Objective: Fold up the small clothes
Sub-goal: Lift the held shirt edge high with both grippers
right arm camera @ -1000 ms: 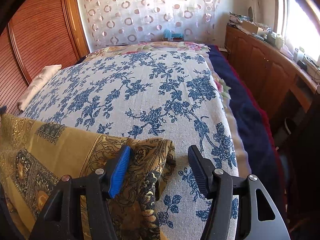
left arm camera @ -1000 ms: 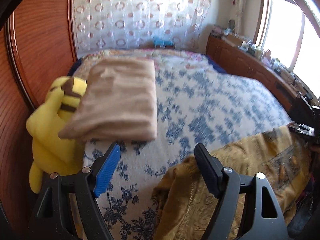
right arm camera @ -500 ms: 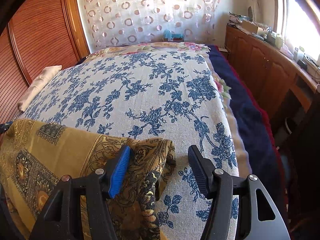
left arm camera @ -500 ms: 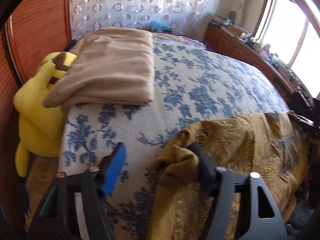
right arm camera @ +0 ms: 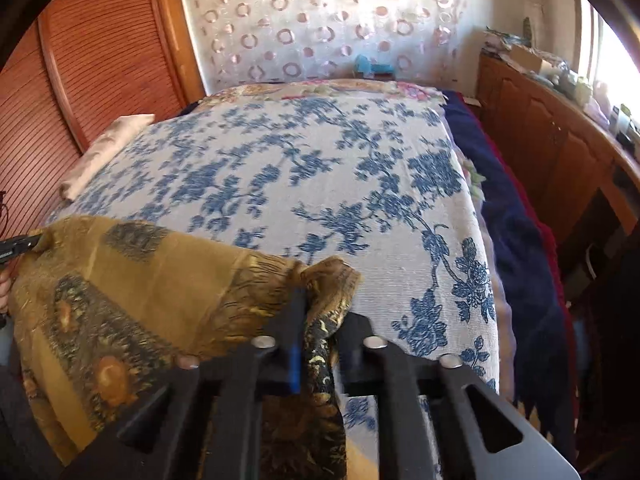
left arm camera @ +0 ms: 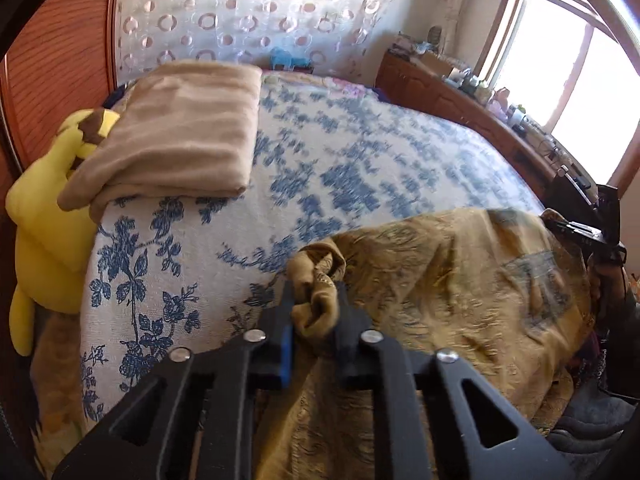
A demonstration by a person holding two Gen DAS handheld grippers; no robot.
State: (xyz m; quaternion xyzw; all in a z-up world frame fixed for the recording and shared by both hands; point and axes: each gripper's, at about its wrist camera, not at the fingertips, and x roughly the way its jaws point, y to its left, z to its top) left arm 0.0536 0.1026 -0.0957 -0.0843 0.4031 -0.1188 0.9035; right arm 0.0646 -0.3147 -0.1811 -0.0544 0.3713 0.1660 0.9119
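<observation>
Lying along the near edge of the blue-flowered woven bedspread [left arm camera: 360,168], the thin ochre scarf [left arm camera: 460,280] showed dark patterned panels; left gripper [left arm camera: 314,300] was closing, jaws pinching its bunched left corner; right gripper [right arm camera: 324,316] was closing, nipping the crumpled right corner.

The bedspread [right arm camera: 280,184] is white with blue flower sprays. Over its near edge lies a mustard-gold cloth [left arm camera: 460,280] bearing dark patterned panels. A folded blanket [left arm camera: 188,128] is plain beige, the plush toy [left arm camera: 44,216] bright yellow with brown ear tips. The curtain [right arm camera: 320,20] is white with pinkish rings; the wardrobe [right arm camera: 92,52] is reddish-brown wood. Each black gripper has one blue pad.
</observation>
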